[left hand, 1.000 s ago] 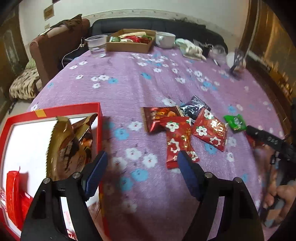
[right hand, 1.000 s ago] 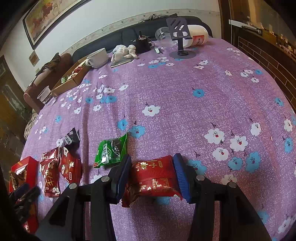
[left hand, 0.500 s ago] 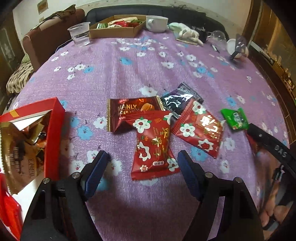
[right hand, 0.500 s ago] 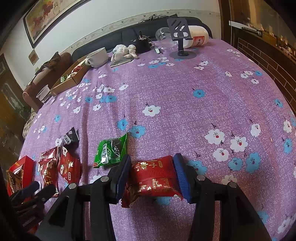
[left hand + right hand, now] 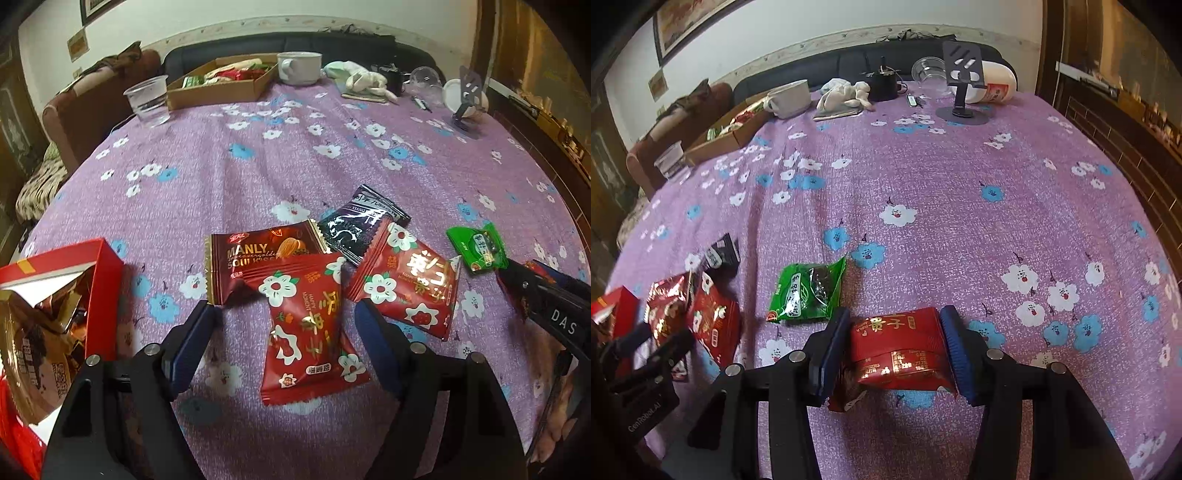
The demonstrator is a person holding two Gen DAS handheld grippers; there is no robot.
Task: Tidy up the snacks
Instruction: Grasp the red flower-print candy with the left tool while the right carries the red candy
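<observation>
My left gripper (image 5: 286,332) hovers over a red flowered snack packet (image 5: 306,325) lying on the purple tablecloth. Its jaws are closing, the pads still clear of the packet's sides. Around it lie a maroon almond packet (image 5: 266,251), a black packet (image 5: 362,221), a second red flowered packet (image 5: 406,284) and a green packet (image 5: 476,247). My right gripper (image 5: 894,321) grips a red snack packet (image 5: 897,354) beside the green packet (image 5: 809,291). Its jaws are easing open while the pads still touch the packet.
A red box (image 5: 103,280) holding a gold packet (image 5: 33,350) sits at the near left. At the far side stand a cardboard box of snacks (image 5: 221,85), a plastic cup (image 5: 147,99), a white mug (image 5: 299,66) and a phone stand (image 5: 960,88).
My left gripper has swung right from above the red box to over the flowered packet, and its jaws have narrowed slightly. The right gripper has stayed on its red packet.
</observation>
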